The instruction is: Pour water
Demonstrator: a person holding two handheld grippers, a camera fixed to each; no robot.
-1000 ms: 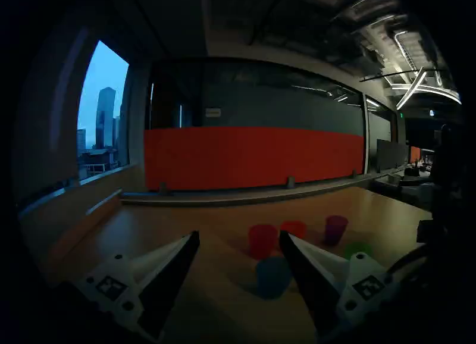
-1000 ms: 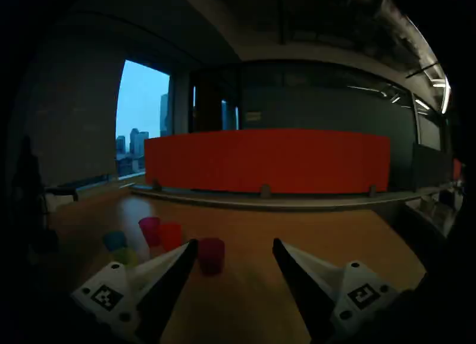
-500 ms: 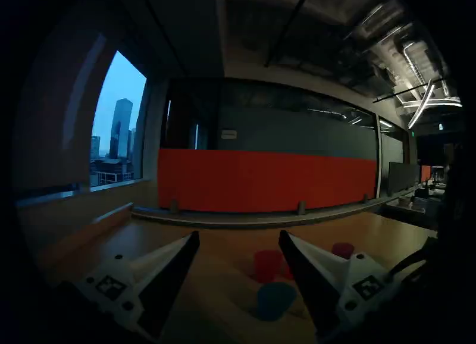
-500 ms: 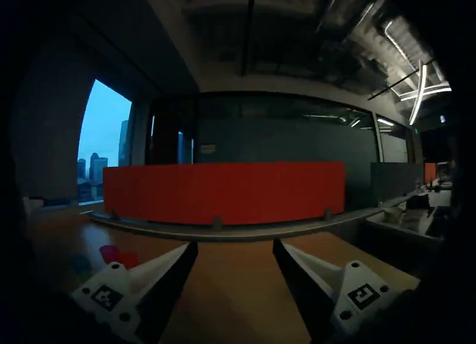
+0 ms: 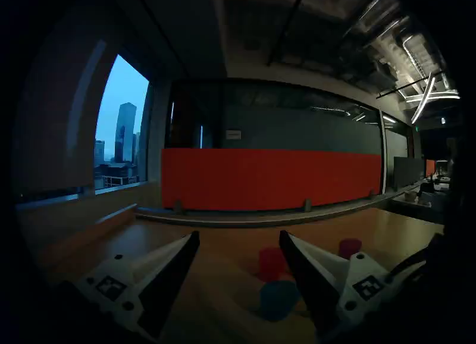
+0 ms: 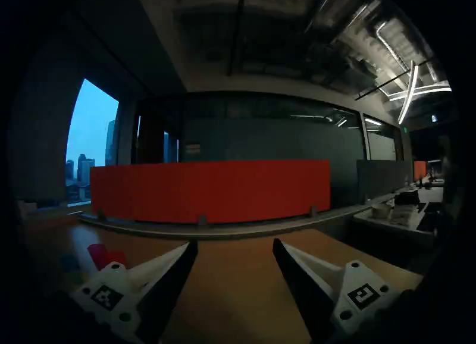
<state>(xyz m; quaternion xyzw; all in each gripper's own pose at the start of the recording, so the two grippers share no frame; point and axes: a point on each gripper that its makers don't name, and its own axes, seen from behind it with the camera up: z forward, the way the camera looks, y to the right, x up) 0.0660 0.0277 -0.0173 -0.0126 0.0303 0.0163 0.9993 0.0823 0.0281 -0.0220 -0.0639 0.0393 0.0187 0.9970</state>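
Two tools — left gripper (image 5: 238, 234), right gripper (image 6: 234, 243) — hover empty, jaws wide; a small red plastic cup (image 5: 272, 263) stands on the wooden table (image 5: 387, 222), presumably for pouring.

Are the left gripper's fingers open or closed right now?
Open. The left gripper holds nothing; its fingers stand wide apart, the table and a red cup showing between.

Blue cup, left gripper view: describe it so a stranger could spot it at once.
Below the long red partition lies a wooden table. The blue cup stands nearest the camera, just before the red cup; it alone is blue.
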